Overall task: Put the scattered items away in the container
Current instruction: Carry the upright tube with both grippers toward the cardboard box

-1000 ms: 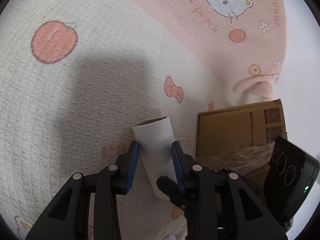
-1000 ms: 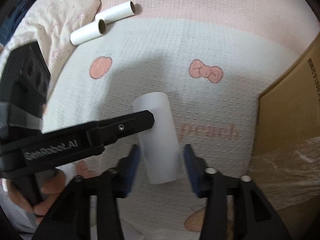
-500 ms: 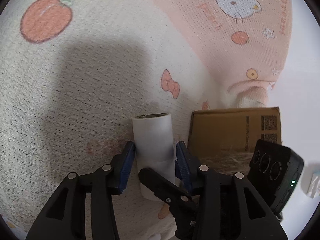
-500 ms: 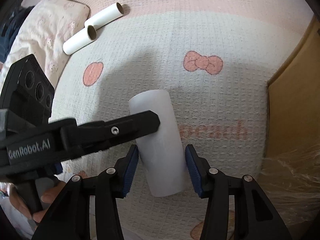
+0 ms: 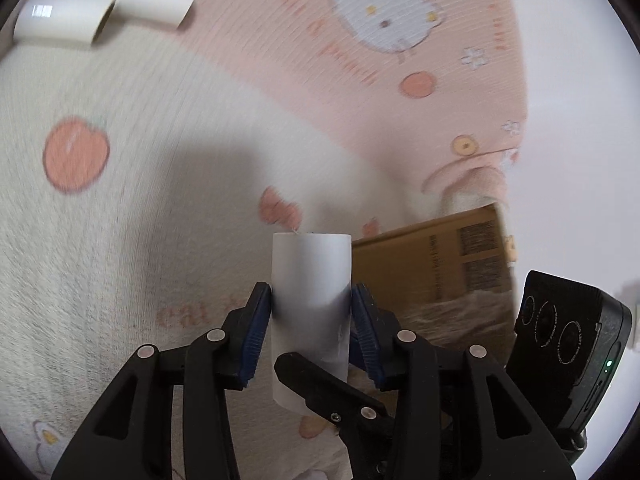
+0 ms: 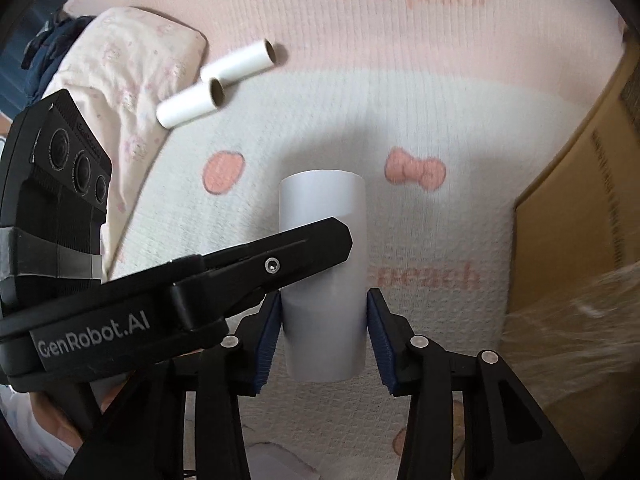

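A wide white paper tube (image 5: 312, 272) is held up off the bed cover between both grippers. My left gripper (image 5: 310, 304) has its blue pads pressed on the tube's two sides. In the right wrist view the same tube (image 6: 320, 200) stands between the pads of my right gripper (image 6: 322, 312), whose jaws are closing and touch both of its sides. One black finger of the left gripper (image 6: 280, 256) crosses in front of the tube there. A brown cardboard box (image 5: 432, 264) sits just right of the tube, with clear plastic film at its near edge.
Two small white paper tubes (image 6: 188, 104) (image 6: 240, 62) lie side by side on the pink-and-cream bed cover (image 6: 440, 120), far left of the box (image 6: 580, 200). A pale pillow (image 6: 120, 60) lies beside them. A hand shows under the left gripper's body.
The tube has come up off the cover with both grippers rising. The right gripper's pads have closed in onto its sides. The two small tubes have come into the left wrist view.
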The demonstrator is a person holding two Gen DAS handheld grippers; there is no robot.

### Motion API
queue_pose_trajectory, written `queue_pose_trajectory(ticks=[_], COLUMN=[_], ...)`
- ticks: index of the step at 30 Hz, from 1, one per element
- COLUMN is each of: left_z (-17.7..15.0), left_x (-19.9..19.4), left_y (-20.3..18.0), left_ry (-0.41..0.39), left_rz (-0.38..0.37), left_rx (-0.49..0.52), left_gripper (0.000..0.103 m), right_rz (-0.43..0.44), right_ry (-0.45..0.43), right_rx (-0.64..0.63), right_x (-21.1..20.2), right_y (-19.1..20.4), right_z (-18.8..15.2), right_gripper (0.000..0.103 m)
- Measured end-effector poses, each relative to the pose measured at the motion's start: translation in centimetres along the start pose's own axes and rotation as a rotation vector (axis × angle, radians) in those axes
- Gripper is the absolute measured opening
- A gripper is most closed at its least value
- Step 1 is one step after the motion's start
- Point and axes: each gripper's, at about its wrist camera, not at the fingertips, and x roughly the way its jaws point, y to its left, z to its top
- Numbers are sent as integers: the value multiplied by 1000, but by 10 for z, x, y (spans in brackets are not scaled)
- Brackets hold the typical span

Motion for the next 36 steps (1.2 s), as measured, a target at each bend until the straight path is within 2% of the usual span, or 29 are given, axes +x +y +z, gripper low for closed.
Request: queue_pose_trajectory(ticks=[9,13,16,21,24,29,36], left_z=[20,24,26,32,37,46,39], left_x=[-42,-46,-48,-45,-36,-20,13], left_y=[-49,-72,-99,-137,-165,-212,-258], left_ry=[-58,-52,-53,-50,-18,34,115], left_rz=[-21,-8,10,-1,7,-32,-2], left_rx=[119,154,230,305,331,347,437], left_gripper=[45,45,45,46,46,46,45], right_rz=[-1,-9,-11,-7,-19,-46,-47], right_ry=[-127,-165,-183,-219,-243,-283,-309], right_rx=[-51,-55,-42,-7,-9,-6,55], right_x=[-58,-80,-93,-125,-146,-182,-213], right_y=[22,22,18,2,-11,-39,-85], right_z=[15,16,19,24,28,31,21], right_gripper=[40,40,40,40,40,40,40])
